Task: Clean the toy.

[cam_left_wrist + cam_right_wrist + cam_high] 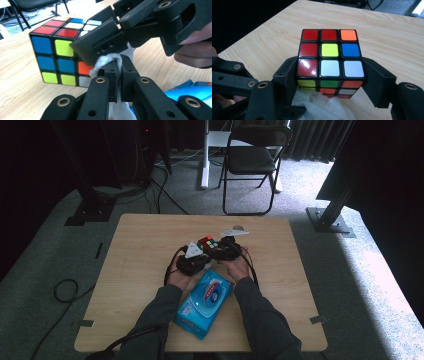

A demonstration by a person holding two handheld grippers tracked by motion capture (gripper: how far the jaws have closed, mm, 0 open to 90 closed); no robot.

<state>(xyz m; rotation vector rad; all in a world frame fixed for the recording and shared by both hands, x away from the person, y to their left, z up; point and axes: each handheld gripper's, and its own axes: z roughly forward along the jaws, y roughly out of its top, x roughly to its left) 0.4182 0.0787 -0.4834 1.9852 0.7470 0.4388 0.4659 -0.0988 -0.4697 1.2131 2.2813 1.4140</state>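
A scrambled Rubik's cube [207,243] rests on the wooden table [135,250], mid-table. In the right gripper view the cube [329,50] sits between the two black jaws, which press on its left and right sides; my right gripper [330,71] is shut on it. My left gripper [116,63] is shut on a crumpled white wipe [106,61]. The wipe is held against the cube's near lower edge [83,68], just under one jaw of the right gripper [105,42]. From above, the left gripper [196,255] and the right gripper [221,249] meet at the cube.
A blue pack of wet wipes [205,301] lies on the table between the person's forearms, close to the near edge. A black folding chair [252,157] stands on the carpet beyond the table. Cables trail on the floor at the left [65,290].
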